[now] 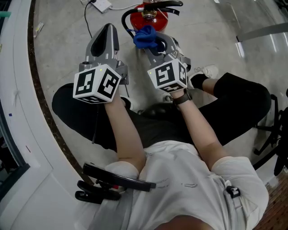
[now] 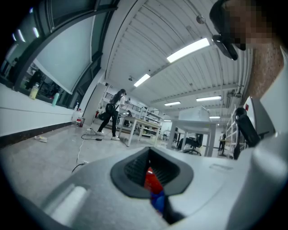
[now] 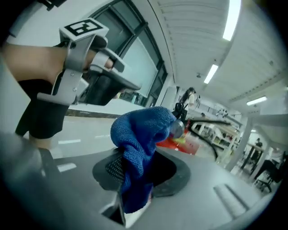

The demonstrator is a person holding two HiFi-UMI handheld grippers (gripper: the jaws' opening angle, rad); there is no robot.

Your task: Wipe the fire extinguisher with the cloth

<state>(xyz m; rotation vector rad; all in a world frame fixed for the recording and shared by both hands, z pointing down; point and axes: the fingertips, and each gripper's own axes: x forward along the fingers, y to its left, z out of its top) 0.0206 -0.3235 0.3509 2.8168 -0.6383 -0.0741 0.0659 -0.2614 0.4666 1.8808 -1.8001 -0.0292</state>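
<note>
The red fire extinguisher [image 1: 150,15] with its black handle and hose stands on the floor at the top of the head view. A blue cloth [image 1: 145,37] bunches up just in front of it, with my right gripper [image 1: 152,43] shut on it. In the right gripper view the cloth [image 3: 139,148] rises from between the jaws and the extinguisher [image 3: 182,143] shows red behind it. My left gripper [image 1: 108,28] hovers to the left of the extinguisher, jaws together and holding nothing. Through its jaw slit I see a sliver of the extinguisher [image 2: 152,179] and of the cloth [image 2: 157,201].
The person squats on a grey floor, legs spread on both sides. A white power strip [image 1: 102,5] with a cable lies at the top left. A curved white wall with a dark skirting [image 1: 40,90] runs down the left. A chair base [image 1: 272,134] stands at the right.
</note>
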